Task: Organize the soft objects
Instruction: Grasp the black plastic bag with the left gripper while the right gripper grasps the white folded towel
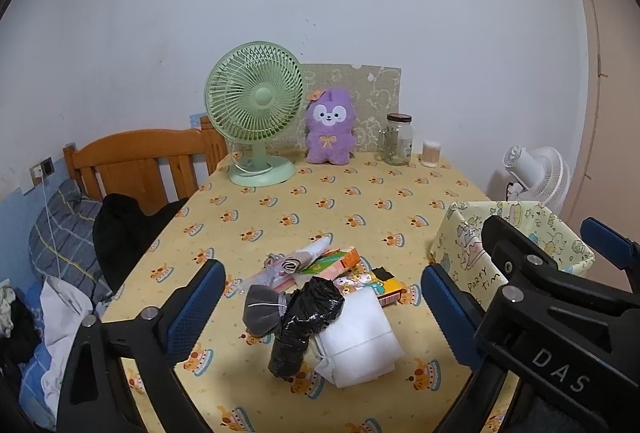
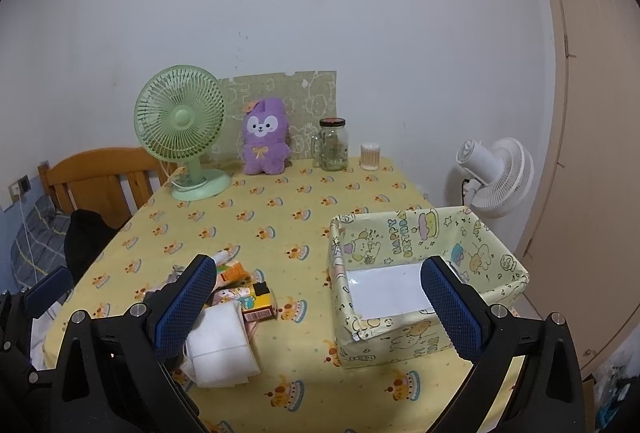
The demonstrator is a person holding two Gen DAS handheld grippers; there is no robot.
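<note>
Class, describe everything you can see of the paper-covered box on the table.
The box is open-topped and rectangular, wrapped in pale yellow cartoon birthday paper, slightly crumpled at the near corner. It sits upright on the yellow tablecloth, right of the pile of small items, touching none. Inside, only a white bottom shows.

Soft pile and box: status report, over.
Left gripper open, right gripper open, both empty. Soft pile untouched beside paper-lined box. Nothing blocking.

Two fans: one green desk fan [image 2: 180, 129] and one white fan [image 2: 500, 177]. One purple plush toy [image 2: 265, 142], one glass jar [image 2: 333, 145], one patterned box [image 2: 424, 329], one white folded cloth [image 2: 220, 345]. One black bag roll [image 1: 306, 325].
</note>
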